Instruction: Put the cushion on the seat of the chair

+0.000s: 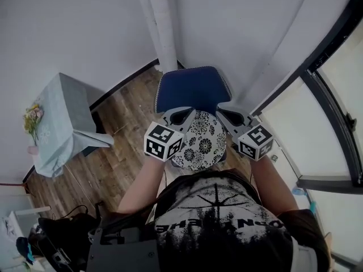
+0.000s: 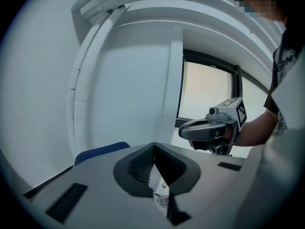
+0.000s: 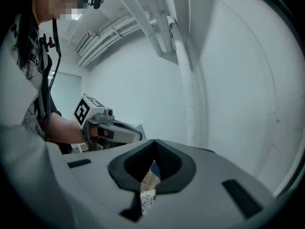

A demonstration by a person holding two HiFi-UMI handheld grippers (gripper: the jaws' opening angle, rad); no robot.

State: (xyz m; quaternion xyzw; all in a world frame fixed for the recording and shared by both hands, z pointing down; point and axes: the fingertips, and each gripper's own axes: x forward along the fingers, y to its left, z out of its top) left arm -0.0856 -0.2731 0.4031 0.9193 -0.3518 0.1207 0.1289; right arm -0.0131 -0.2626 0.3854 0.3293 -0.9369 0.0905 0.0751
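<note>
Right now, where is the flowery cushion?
In the head view the cushion is mid-picture, pinched by the left gripper on its left and the right gripper on its right, at the near edge of the blue chair.

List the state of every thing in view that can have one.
Left gripper: shut on the cushion's edge.
Right gripper: shut on the cushion's opposite edge.
Cushion: held roughly flat between both grippers, over the chair's near edge; contact with the chair unclear.
Chair: upright, blue surface mostly uncovered.
</note>
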